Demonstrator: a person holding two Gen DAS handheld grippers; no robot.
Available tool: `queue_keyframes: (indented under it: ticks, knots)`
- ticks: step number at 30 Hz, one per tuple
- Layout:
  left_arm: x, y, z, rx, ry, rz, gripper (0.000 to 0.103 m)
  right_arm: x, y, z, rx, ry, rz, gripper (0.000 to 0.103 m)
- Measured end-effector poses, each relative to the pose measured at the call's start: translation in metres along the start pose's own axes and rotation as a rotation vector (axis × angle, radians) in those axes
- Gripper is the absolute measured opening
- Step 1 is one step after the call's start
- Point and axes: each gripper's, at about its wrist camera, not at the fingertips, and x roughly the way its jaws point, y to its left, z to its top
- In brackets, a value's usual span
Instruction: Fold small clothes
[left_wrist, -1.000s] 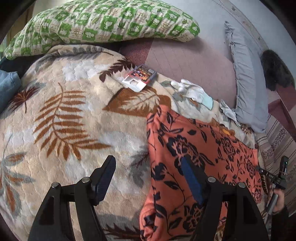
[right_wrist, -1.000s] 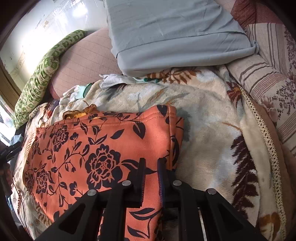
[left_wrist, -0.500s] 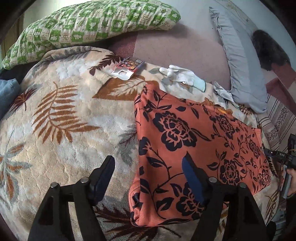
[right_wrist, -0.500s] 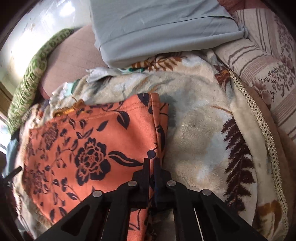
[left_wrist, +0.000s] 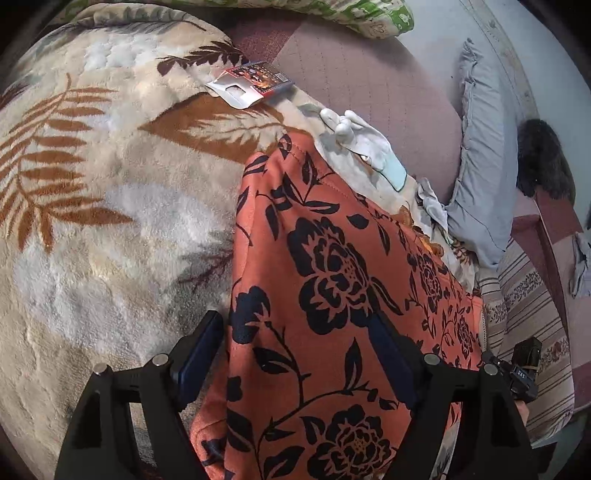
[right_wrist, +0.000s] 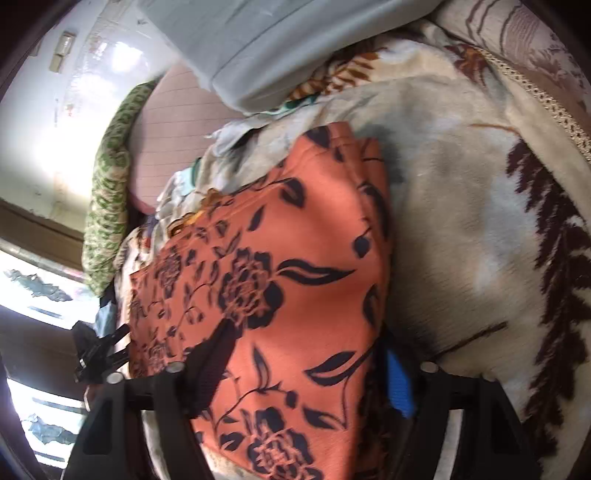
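On the beige leaf-patterned fleece blanket (left_wrist: 110, 229), an orange black-flowered garment (left_wrist: 332, 295) lies flat. Left tool (left_wrist: 295, 354) and right tool (right_wrist: 306, 369) are both spread wide, straddling its edges, presumably to grip for folding.

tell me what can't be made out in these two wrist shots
- Orange floral garment: near edge hidden behind the left gripper and cut off by the frame, left wrist view.
- Its far-left corner, right wrist view: motion blur smears it.
- Right gripper: cloth covers the fingertips; contact unclear.
- Small packet: print too small to read.
- Dark furry object: frame edge, unidentifiable.
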Motion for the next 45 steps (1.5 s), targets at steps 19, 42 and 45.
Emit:
queue_keyframes:
  ticks: [19,42,45]
  knots:
    - [-0.087,-0.088,0.016,0.223,-0.151,0.229,0.012,-0.038,0.048,0.01,-0.064,-0.034,0.0,0.015]
    - [-0.179,-0.03,-0.152,0.127,-0.299,0.295,0.065,-0.085,0.069,-0.138,-0.178,-0.11,-0.276,0.026]
    - [-0.18,-0.046,-0.17,0.169,-0.284,0.218,0.065,-0.093,0.094,-0.129,-0.209,-0.162,-0.18,0.026]
